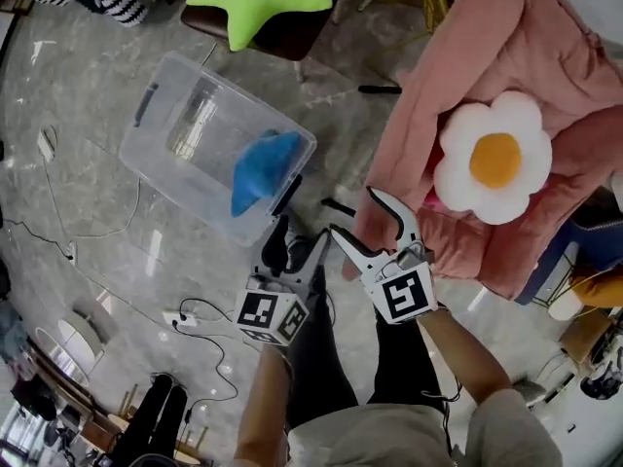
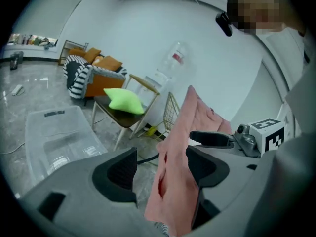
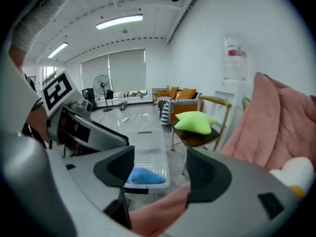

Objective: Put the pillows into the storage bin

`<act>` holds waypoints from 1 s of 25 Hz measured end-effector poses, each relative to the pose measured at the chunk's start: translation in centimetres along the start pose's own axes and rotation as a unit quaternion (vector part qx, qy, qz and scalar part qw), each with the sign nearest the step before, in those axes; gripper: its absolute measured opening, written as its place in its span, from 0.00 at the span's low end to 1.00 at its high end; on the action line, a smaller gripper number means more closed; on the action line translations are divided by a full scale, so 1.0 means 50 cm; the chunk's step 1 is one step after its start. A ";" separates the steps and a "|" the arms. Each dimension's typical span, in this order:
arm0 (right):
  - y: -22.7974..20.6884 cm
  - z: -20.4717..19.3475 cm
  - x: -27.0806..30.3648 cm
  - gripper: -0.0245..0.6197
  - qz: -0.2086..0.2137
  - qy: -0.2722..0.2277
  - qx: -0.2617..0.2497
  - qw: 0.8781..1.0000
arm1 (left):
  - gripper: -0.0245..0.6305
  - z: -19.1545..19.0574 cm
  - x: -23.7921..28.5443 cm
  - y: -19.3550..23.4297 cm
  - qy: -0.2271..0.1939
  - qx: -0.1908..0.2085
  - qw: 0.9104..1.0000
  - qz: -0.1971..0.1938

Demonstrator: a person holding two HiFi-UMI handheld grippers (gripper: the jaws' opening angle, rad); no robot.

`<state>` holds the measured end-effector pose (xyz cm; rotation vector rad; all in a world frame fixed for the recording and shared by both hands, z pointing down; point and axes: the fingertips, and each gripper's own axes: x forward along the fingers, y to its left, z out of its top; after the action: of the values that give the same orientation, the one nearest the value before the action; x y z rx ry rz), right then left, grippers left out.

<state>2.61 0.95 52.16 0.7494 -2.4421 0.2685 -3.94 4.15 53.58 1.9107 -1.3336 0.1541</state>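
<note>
head view: clear storage bin (image 1: 146, 129) sits on the grey floor (image 1: 88, 212) in the upper left-centre, lid off, with a blue pillow (image 1: 263, 168) inside at its lower right end. green star pillow (image 1: 258, 3) lies on a chair (image 1: 292, 42) at the top edge, apart from the bin. white flower pillow with a yellow centre (image 1: 494, 159) rests on a pink blanket (image 1: 458, 56) at the right, outside the bin. both grippers are low centre, side by side. left gripper (image 1: 292, 246) is just below the bin's near corner. right gripper (image 1: 352, 212) is at the blanket's lower left edge and left of the flower pillow, not touching the pillow. left gripper view: jaws apart, and a hanging fold of the pink blanket lines up with the gap and reaches the right pad; contact can't be confirmed and nothing is clamped. bin shows at the left, green pillow on the chair upper left, and the right gripper's marker cube (image 2: 269, 132) at the right. right gripper view: jaws apart, holding nothing. pink fabric crosses the bottom of the gap, and bin and blue pillow show through the gap beyond. green pillow is above centre, and the flower pillow's edge is at lower right. cables (image 1: 195, 319) trail on the floor at lower left.
</note>
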 end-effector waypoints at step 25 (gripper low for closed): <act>-0.487 -0.611 -0.525 0.67 -0.263 -0.035 0.465 0.844 | 0.53 -0.278 0.344 -0.489 0.159 0.172 0.967 -0.102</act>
<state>48.40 3.23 62.80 1.8028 -1.9466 1.2547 28.59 3.89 58.90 2.1843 -0.9336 0.5944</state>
